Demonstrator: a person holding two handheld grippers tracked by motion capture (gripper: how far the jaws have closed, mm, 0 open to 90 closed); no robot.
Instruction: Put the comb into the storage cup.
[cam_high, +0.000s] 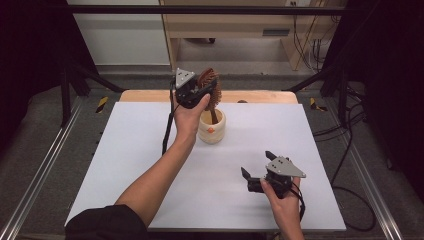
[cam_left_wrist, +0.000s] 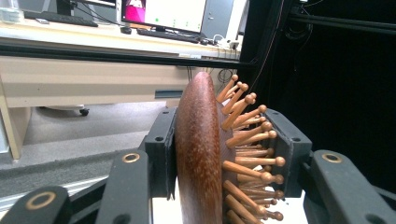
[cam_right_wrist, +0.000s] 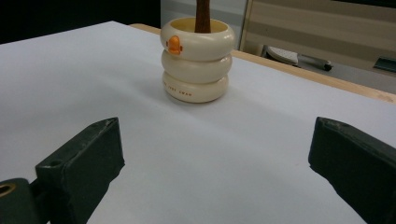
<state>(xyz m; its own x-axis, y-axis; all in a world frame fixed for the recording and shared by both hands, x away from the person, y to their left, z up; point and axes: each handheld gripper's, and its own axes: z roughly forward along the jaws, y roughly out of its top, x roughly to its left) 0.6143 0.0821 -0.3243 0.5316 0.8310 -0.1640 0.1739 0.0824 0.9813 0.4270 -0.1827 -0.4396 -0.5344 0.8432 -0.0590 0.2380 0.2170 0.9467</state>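
Fingers (cam_left_wrist: 163, 154) of the left gripper (cam_left_wrist: 224, 158) clamp a reddish-brown wooden hairbrush (cam_left_wrist: 198, 149) with knob-tipped pegs; right gripper (cam_right_wrist: 215, 172) gapes.

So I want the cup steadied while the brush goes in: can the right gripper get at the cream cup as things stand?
Probably yes: the right gripper is open, and bare white tabletop lies between it and the cream cup, whose near side is uncovered.

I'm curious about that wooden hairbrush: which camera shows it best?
The left gripper view: the hairbrush appears close up, pins visible, clamped between the jaws. The high view shows it small above the cup; the right gripper view shows just its handle in the cup.
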